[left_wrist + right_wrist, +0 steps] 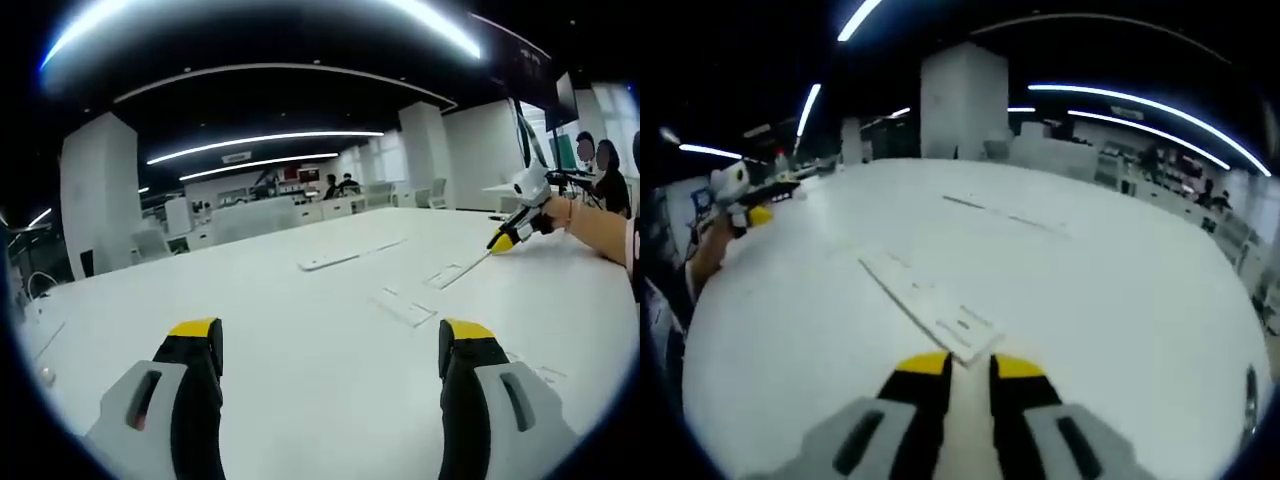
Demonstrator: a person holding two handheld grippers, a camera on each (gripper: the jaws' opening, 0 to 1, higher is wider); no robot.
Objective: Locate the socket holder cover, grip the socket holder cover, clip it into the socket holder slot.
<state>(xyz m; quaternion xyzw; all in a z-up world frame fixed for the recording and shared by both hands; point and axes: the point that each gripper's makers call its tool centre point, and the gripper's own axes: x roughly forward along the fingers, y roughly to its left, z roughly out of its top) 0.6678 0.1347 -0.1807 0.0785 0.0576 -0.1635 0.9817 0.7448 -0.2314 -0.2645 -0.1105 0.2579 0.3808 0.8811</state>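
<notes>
Currently right claw (pixel 967 365) clenched on white socket holder cover (pixel 940 310), lying along the white counter (pixel 1120 300). Left claw (pixel 330 340) released, hovering above counter, well apart.

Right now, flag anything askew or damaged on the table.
Nothing stands out. The white strips lie flat on the table, none visibly broken. The right gripper is shut on a white strip; the left gripper is open.

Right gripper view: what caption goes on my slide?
Right gripper shut on a long white cover strip lying across the white table.
</notes>
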